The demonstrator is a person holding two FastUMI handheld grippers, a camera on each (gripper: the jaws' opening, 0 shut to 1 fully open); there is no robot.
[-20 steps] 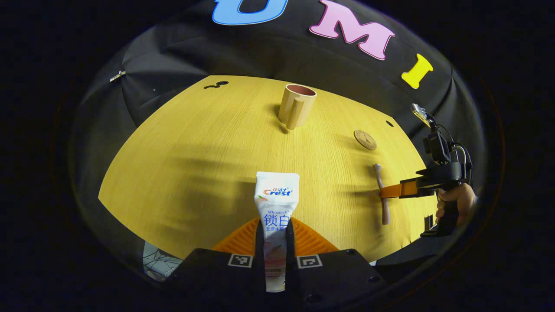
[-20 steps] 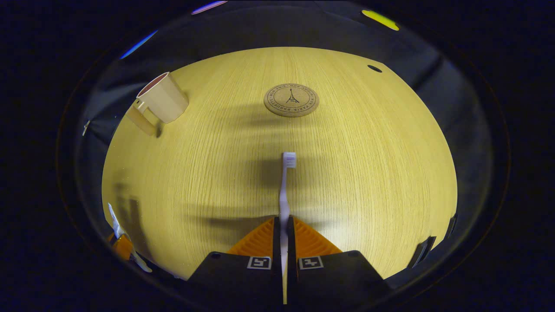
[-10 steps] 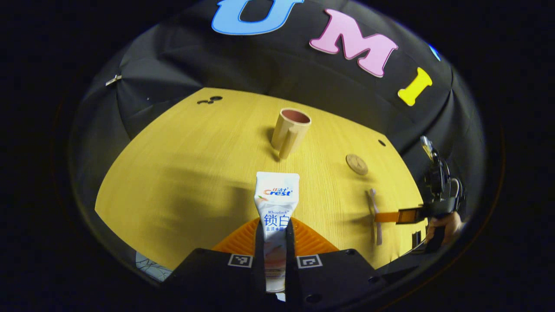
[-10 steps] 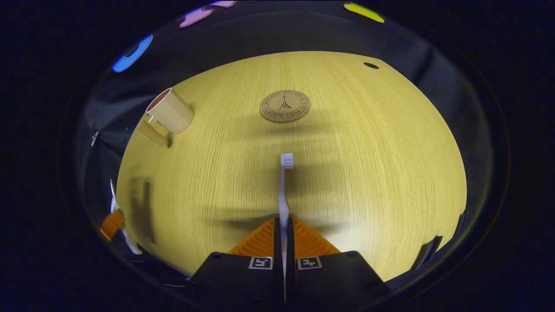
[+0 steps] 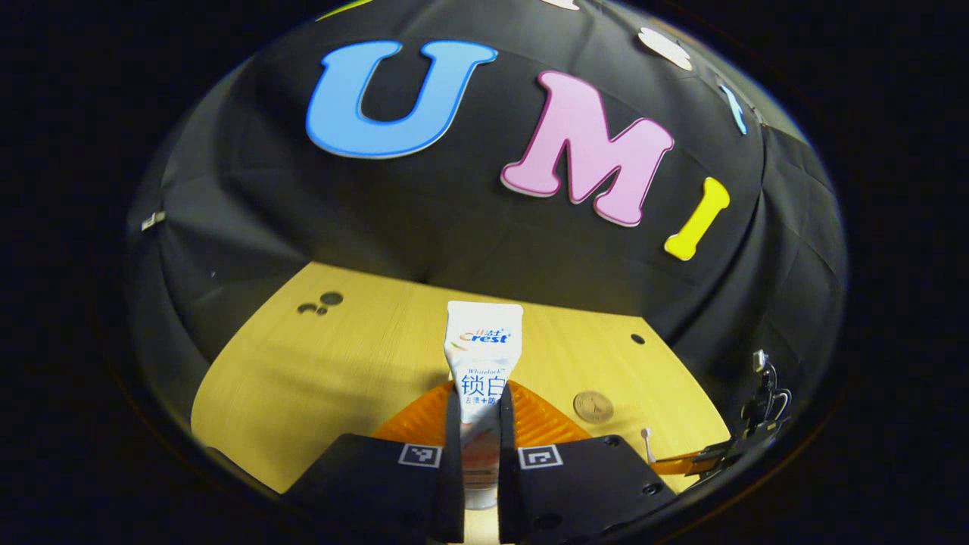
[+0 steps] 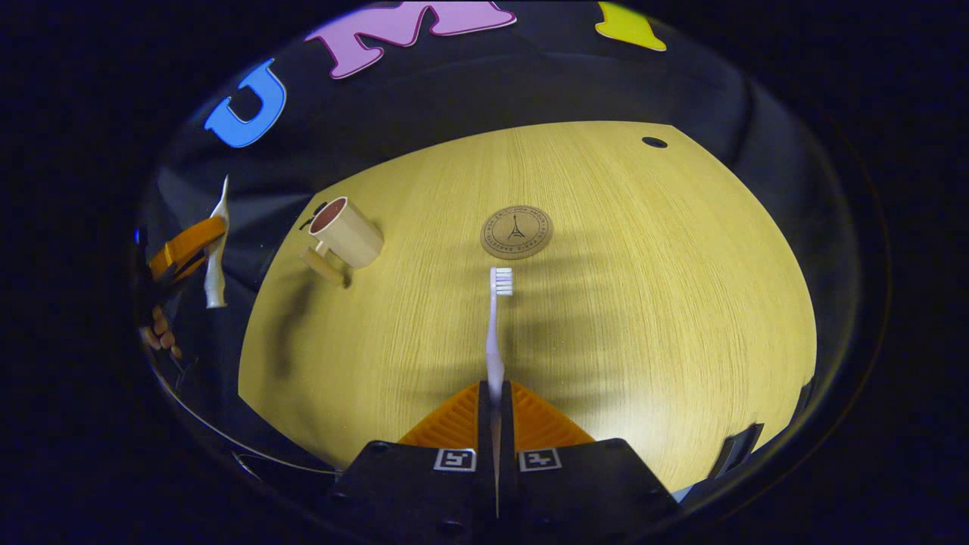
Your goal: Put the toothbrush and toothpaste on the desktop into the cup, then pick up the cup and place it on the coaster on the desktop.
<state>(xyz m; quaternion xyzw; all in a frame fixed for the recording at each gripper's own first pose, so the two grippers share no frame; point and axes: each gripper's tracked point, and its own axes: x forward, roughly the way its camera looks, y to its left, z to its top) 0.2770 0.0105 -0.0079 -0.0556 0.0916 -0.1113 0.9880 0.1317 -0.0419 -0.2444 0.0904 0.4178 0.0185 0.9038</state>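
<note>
Down at the near edge of the left gripper view, the left gripper is clenching the toothpaste between both fingers, the tube standing up out of the pinch with its flat crimped end on top and its lower end dropping out of sight between the finger bases. Beyond it the desk is showing pale yellow wood grain, with three dark holes close together near its far left corner and one more hole towards the far right. The coaster is lying flat to the right, and past it the right gripper is poking in from the edge, gripping the toothbrush. The black cloth wall is rising behind the desk.

Over in the right gripper view, the right gripper's fingers are squeezing the toothbrush handle, the brush pointing straight ahead with its bristle head just short of the coaster; whether it is clear of the desk is hard to judge. The coaster is sitting alone, nothing on it. Farther left the cup is standing on the desk with its handle towards the camera, and I can't make out its inside. At the far left rim, the left gripper is gripping the toothpaste off the desk's edge, with a hand below it, small and warped by the lens.
</note>
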